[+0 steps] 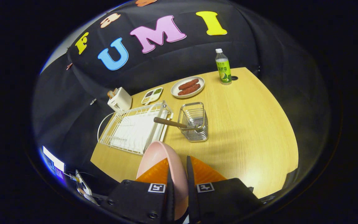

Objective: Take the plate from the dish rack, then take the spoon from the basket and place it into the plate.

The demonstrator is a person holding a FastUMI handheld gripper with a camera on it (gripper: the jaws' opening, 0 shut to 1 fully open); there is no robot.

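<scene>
Gripper view is showing you the wooden table (pixel 253 124) spread out below, and you are holding the gripper (pixel 179 174) well above its near edge. On the far side of the table from you, the white dish rack (pixel 129 130) is standing empty of plates, with a toaster (pixel 120 99) just behind it. Just beside the rack, the wire basket (pixel 194 123) is holding the spoon (pixel 170 122), whose wooden handle is leaning out over the rack's corner while its bowl end is sitting down inside the basket. Farther back, a plate of sausages (pixel 187 87), a small divided dish (pixel 151 95) and a green-labelled bottle (pixel 223 67) are standing clear of your work.

The pink plate (pixel 163 165) is sitting on edge between your fingers (pixel 157 172), and both of them are clamping its rim, so you are carrying it. Judging by this, the first step is done in part: the plate is out of the rack but not yet set down. Next you are needing a bare patch of table, most likely the open wood ahead of the basket, to lay the plate flat and release it. Only then are you free to go for the spoon's handle.
</scene>
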